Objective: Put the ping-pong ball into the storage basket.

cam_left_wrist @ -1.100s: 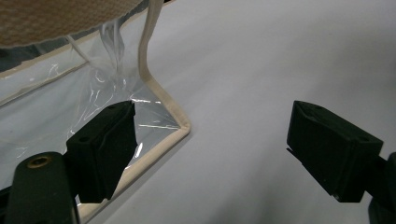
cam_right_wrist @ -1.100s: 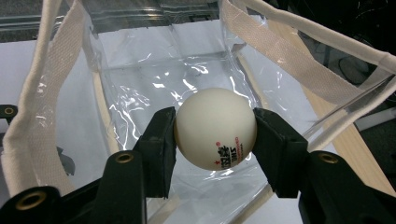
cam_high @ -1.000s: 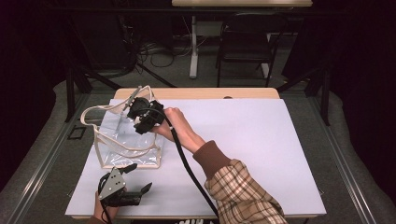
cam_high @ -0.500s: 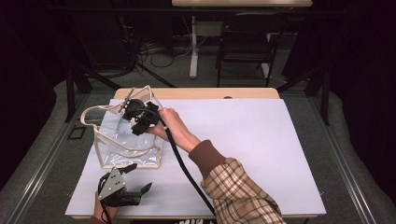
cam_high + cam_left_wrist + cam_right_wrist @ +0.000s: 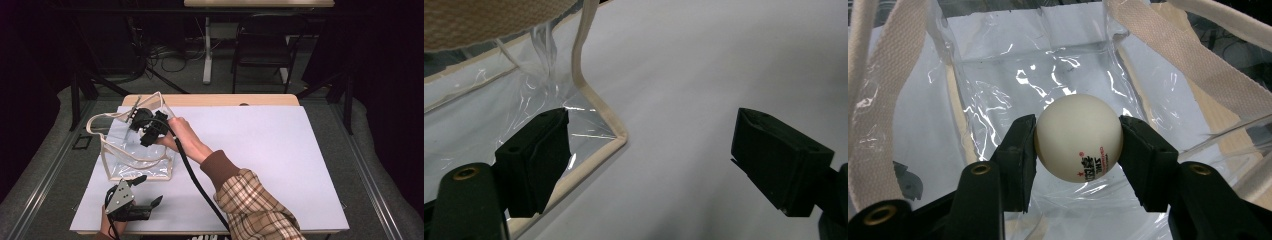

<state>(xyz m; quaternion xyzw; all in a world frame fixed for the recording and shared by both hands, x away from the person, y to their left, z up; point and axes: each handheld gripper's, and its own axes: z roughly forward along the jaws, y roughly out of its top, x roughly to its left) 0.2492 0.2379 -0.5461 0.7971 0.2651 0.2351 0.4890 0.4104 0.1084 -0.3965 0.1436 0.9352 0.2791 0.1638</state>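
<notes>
Left gripper rests open on the table beside the bag. Right gripper, over the bag mouth, clamps the ball. Lower between the straps; release near the bottom.

Tool clamps white ball over clear bag.

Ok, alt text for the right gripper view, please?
A white table-tennis ball with red print is clamped between the right claw's two black jaws, above the open mouth of a clear plastic bag. Cream fabric handles frame the bag on both sides.
</notes>
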